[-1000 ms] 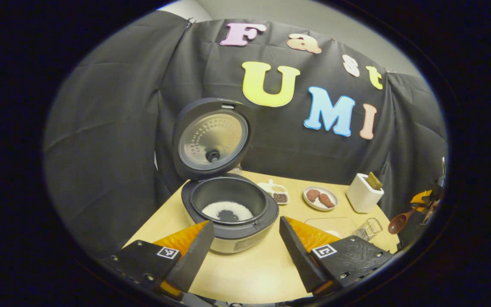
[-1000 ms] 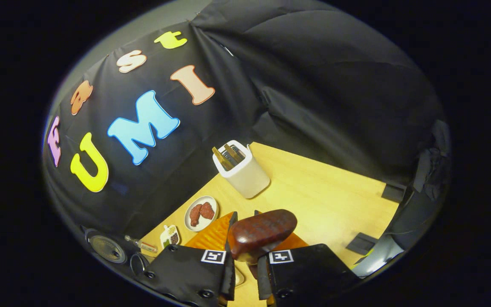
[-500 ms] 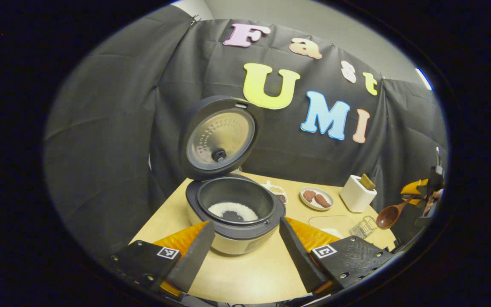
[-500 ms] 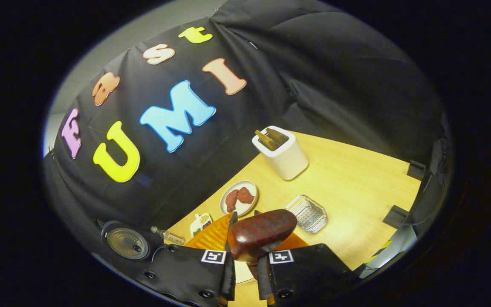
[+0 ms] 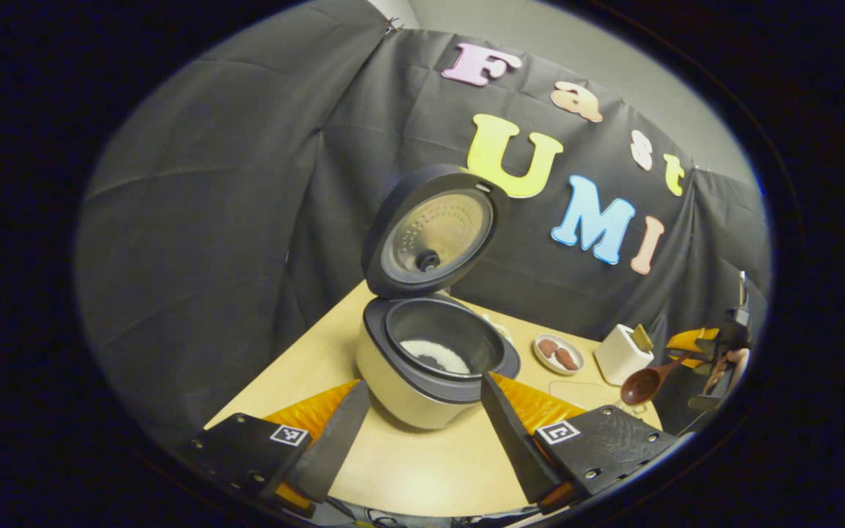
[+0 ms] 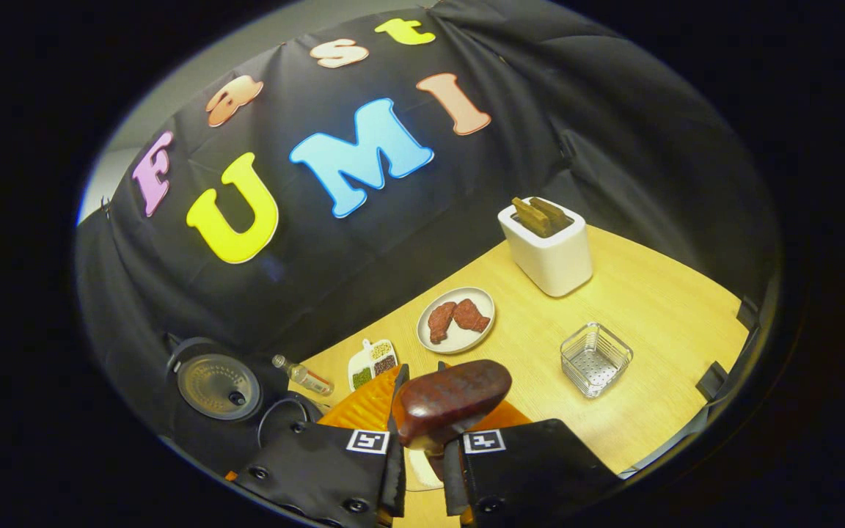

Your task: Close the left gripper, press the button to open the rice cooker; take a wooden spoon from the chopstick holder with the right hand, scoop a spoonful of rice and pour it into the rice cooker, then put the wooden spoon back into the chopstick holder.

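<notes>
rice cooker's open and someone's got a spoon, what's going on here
A person works two handheld claws. The rice cooker stands with its lid up and some rice in the pot. The right claw is shut on the wooden spoon, held above the table, away from the white chopstick holder. The left claw hangs open before the cooker.

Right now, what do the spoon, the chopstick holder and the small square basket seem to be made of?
Wooden spoon: dark reddish wood, glossy, seemingly lacquered. Chopstick holder: smooth matte white, perhaps ceramic or plastic. Small square basket: see-through with perforated bottom, probably clear plastic.
</notes>
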The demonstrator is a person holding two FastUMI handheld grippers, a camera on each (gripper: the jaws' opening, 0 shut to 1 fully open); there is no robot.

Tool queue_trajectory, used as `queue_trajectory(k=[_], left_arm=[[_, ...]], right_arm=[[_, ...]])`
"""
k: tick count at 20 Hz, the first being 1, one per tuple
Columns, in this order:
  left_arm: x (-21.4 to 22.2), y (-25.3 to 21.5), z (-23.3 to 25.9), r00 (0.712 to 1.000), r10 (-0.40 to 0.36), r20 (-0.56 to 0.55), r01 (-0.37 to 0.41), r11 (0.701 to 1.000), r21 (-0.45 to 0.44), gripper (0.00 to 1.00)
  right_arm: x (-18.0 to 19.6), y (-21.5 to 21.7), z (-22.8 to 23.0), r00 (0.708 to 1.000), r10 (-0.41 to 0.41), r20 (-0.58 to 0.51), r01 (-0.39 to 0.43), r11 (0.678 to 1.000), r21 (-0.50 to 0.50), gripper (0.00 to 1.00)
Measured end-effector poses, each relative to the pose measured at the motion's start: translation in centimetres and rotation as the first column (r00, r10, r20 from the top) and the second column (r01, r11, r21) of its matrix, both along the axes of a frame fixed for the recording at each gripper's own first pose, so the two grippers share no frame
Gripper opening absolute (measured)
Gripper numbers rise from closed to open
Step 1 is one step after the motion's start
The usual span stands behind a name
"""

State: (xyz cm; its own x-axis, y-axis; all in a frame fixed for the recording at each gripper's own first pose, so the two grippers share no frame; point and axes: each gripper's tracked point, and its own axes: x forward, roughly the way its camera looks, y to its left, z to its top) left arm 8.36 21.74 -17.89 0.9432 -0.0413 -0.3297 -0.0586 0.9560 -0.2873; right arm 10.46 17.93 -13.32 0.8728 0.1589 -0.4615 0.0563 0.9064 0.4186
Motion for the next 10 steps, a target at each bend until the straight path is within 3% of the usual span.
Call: queue_trajectory(k=[2,3,10], left_arm=[[-0.5,0.6,0.0,1.000,0.006,0.000,-0.006,1.000,0.008,0.97],[-0.5,0.8,-0.1,1.000,0.010,-0.002,-0.009,1.000,0.020,0.97],[-1.4,3.0,-0.9,0.998,0.046,-0.032,-0.044,0.996,0.074,0.96]], right_arm=[[1.1,1.0,-1.5,1.000,0.030,-0.009,-0.030,0.998,-0.053,0.19],[1.5,1.6,-2.6,0.999,0.046,-0.024,-0.048,0.996,-0.079,0.23],[3.4,5.4,-9.1,0.983,0.129,-0.134,-0.149,0.977,-0.155,0.22]])
